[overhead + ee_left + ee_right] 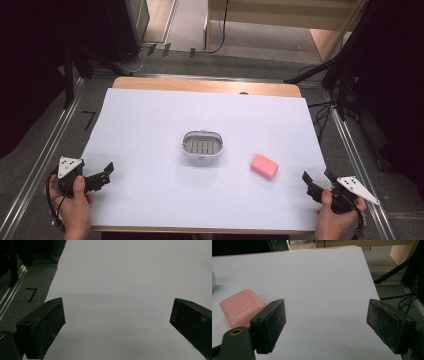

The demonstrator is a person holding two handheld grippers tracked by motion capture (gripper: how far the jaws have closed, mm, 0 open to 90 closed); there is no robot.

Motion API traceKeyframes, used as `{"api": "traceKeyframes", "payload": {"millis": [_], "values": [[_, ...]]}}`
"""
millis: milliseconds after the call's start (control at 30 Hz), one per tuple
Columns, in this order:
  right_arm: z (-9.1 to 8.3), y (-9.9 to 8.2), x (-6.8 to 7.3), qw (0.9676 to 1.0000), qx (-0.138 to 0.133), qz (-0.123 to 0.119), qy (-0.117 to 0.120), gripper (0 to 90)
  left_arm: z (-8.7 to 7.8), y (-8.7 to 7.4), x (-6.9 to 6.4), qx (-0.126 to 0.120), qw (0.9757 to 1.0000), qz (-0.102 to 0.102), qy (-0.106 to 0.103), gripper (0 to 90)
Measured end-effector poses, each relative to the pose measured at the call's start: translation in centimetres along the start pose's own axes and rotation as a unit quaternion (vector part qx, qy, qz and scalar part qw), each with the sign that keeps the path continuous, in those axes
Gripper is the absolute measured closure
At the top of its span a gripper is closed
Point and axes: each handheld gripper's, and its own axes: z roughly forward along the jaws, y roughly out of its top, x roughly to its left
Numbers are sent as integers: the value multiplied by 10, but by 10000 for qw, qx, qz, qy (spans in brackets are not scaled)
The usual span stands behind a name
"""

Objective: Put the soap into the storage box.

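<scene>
A white sheet (200, 145) covers a wooden table (205, 85) set on grey carpet, with dark stands and cables crowding the far corners; from the high view we see a small white soap dish (202, 144) with a slotted grey insert sitting near the middle of the sheet, and a pink bar of soap (264, 166) lying flat on the sheet to its right, apart from the dish and nearer the person's edge; the left gripper (102, 175) rests at the sheet's left edge in the person's left hand (75, 202), its jaws spread and empty, while the right gripper (316, 182) sits at the near right corner in the right hand (332, 217), jaws likewise parted and holding nothing; both stand well apart from the soap and the dish. In the left gripper view we look between two widely separated black jaws at bare white sheet, with carpet, a metal rail (11, 293) and a black mark (31, 294) on the floor at the left. In the right gripper view the jaws again stand wide apart over the sheet; the pink soap (240, 306) lies just beyond the left jaw, partly hidden behind it, and a sliver of the dish's white rim (213, 281) shows at the far left edge.
</scene>
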Motion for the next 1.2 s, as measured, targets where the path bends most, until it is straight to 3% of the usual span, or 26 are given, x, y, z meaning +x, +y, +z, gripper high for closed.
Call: {"api": "traceKeyframes", "payload": {"millis": [67, 100, 133, 167, 200, 267, 333, 433, 533, 667, 733, 800, 833, 867, 900, 933, 1033, 1067, 1133, 1167, 1200], "values": [[-1, 0, 1, 10000, -49, -34, 19, 232, 0, 0, 2, -30, 9999, -143, 67, 3], [-1, 0, 1, 10000, -49, -34, 19, 232, -1, 1, 2, -35, 9998, -139, 109, 3], [-1, 0, 0, 9998, -13, -27, 187, 333, 0, 1, 1, -74, 9998, -115, 167, 4], [-1, 0, 0, 9998, -13, -27, 187, 333, 0, 2, 0, -117, 9996, -42, 253, 4], [-1, 0, -1, 9995, 23, -36, 321, 296, 0, 3, -2, -198, 9993, -7, 323, 9], [-2, 0, 1, 9997, 57, -61, 243, 277, 3, 5, -4, -422, 9979, 135, 472, 33], [-1, 0, 2, 9998, 142, -58, 140, 233, 5, 6, -4, -327, 9981, 126, 511, 46], [2, 1, 3, 9996, 264, -55, -29, 193, 4, 5, -4, -377, 9975, 126, 579, 46], [5, 3, 4, 9990, 442, -77, 33, 141, 3, 3, -7, -493, 9961, 141, 717, 45], [8, 8, 4, 9971, 710, -194, 189, 141, -2, 0, -6, -744, 9955, 127, 580, 19], [11, 14, 4, 9933, 1048, -367, 324, 129, -1, 0, -8, -716, 9954, 252, 576, 7], [11, 15, 4, 9922, 1129, -400, 357, 95, 0, 0, -10, -652, 9953, 398, 587, 7], [14, 18, 4, 9885, 1340, -454, 529, 10, 1, 0, -11, -604, 9954, 465, 583, 8], [16, 19, 5, 9860, 1463, -576, 559, 6, 2, 1, -12, -531, 9956, 527, 556, 10], [16, 19, 5, 9860, 1463, -576, 559, 6, 4, 1, -13, -455, 9958, 579, 538, 10], [19, 21, 7, 9795, 1762, -819, 534, 0, 5, 2, -14, -364, 9960, 594, 550, 14], [25, 24, 9, 9688, 2141, -1091, 612, 0, 6, 2, -14, -358, 9959, 588, 590, 44], [25, 24, 9, 9688, 2141, -1091, 612, 0, 6, 2, -13, -361, 9959, 585, 587, 44], [28, 27, 11, 9618, 2352, -1234, 659, 0, 6, 2, -13, -361, 9961, 553, 592, 44], [31, 30, 13, 9540, 2552, -1379, 760, 0, 6, 2, -13, -354, 9961, 555, 589, 45], [31, 30, 13, 9540, 2552, -1379, 760, 0, 6, 2, -13, -356, 9960, 553, 596, 45]]}}
